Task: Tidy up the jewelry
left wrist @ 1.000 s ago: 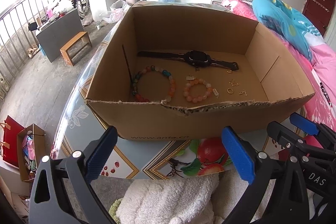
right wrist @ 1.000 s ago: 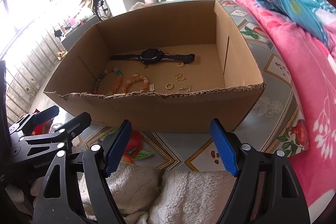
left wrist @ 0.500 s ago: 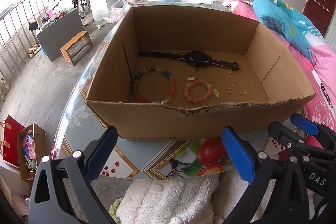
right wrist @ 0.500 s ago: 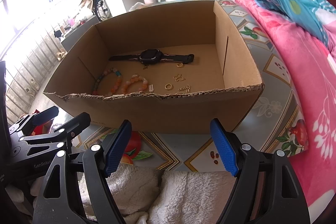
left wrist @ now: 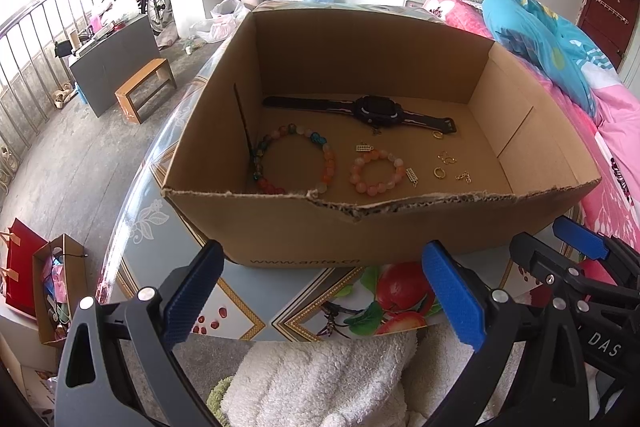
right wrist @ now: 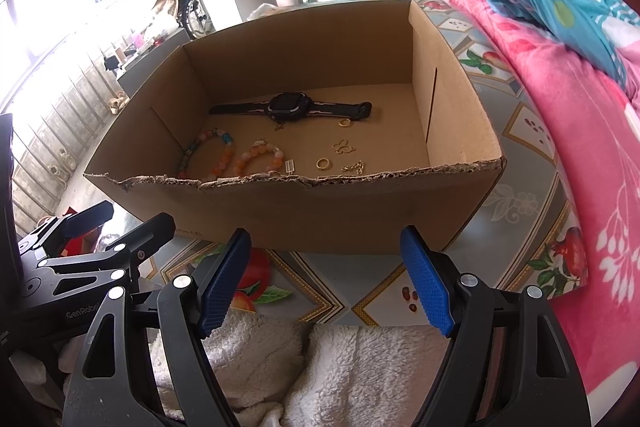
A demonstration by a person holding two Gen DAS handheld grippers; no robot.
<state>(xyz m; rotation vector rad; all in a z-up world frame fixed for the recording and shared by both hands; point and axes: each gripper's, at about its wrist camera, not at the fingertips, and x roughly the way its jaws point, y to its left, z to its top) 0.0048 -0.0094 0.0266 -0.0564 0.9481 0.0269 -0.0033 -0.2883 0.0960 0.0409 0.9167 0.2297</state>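
Both claws still apart and empty, left claw (left wrist: 320, 291), right claw (right wrist: 326, 275), cardboard box (left wrist: 280, 231) unmoved

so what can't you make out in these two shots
- Left view: big bracelet, near beads hidden behind box front wall.
- Right view: both bracelets' near halves cut by that wall; small bracelet.
- Both views: gold bits too small to identify.
- Watch screen: dark, unreadable.

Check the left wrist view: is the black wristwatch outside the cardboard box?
No, the black wristwatch lies on the floor of the brown cardboard box.
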